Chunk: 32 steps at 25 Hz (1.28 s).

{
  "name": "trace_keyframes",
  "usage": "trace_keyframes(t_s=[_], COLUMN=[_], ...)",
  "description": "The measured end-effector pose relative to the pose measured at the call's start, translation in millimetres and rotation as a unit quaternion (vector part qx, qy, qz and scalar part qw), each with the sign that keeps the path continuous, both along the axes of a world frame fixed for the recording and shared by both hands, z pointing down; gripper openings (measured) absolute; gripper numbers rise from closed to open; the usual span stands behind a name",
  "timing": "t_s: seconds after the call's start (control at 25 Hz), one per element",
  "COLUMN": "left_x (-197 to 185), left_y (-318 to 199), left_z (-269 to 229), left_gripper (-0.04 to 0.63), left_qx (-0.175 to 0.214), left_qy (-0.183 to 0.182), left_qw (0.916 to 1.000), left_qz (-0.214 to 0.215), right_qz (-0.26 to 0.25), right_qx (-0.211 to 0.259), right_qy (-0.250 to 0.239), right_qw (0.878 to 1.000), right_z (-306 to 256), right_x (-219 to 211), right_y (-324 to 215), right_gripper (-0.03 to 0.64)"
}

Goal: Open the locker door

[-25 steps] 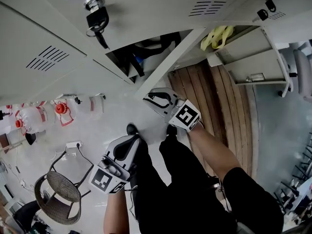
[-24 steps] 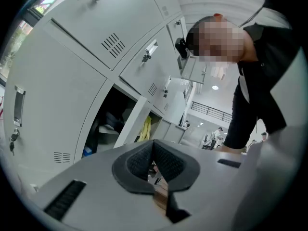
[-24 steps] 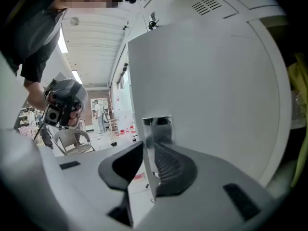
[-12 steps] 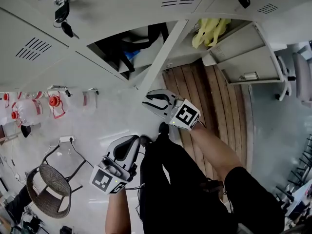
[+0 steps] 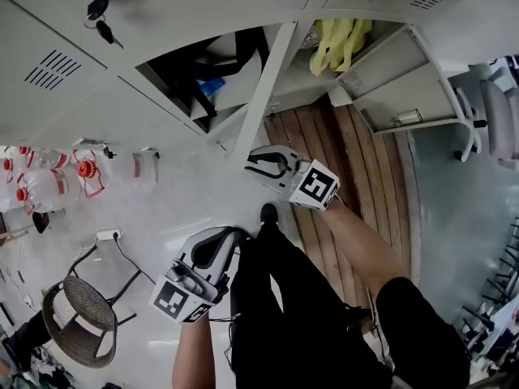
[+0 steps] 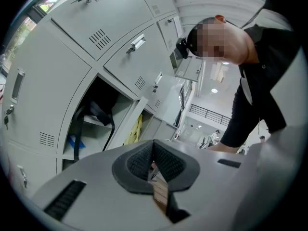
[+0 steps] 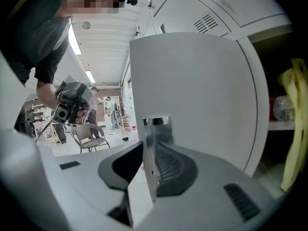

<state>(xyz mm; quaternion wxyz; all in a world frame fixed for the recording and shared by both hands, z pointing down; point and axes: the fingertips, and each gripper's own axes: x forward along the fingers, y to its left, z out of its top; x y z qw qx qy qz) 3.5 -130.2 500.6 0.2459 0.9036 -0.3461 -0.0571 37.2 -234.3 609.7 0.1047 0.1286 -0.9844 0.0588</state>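
- wicker chair [image 5: 77, 322], lower left, upright
- jugs with red caps [image 5: 81, 170] in a row, left edge
- bunch of keys [image 5: 97, 14] hanging, top left
- yellow cloth [image 5: 336, 43] hanging, top centre
- wooden floorboards [image 5: 324, 148] below the cloth
- office chair [image 5: 496, 112], right edge

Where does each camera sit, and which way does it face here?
Head view: on the person's head, looking steeply down past the lockers to the floor; both forearms and legs show.
Left gripper view: on the left gripper, facing the lockers over shut jaws; the person's torso shows.
Right gripper view: on the right gripper, whose just-tightened jaws clamp the door by its edge; a sleeve and the left gripper show.
Shared: all three show the yellow item.
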Motion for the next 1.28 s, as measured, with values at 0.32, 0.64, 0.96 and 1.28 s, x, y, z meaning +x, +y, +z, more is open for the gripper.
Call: trace_keyframes(t_s=[0.32,0.64,0.96,1.28], left_x=[11,28,44,64], left_y=[3,-11,-26,-31], left_z=[10,12,15,14], left_gripper=[0.011,0.011,0.011,0.011], left_qx=[-0.006,-0.011,-0.011,-0.009], left_qy=[-0.014,-0.008,-0.008,-0.012], left_qw=[0.9999,0.9993,0.9991,0.9991], left_qz=[-0.009,-0.035,-0.041,-0.039], right_qz=[-0.053,-0.078,-0.112,-0.135], right_qx=[0.006,0.004,-0.001,-0.003], right_qy=[0.004,0.005,0.006,0.005], right_qw=[0.999,0.997,0.994,0.991], right_z=[-1,0,1,0], right_x=[14,32,55,82], right_y=[5,11,16,20], right_gripper=[0.080,0.080,0.078,0.080])
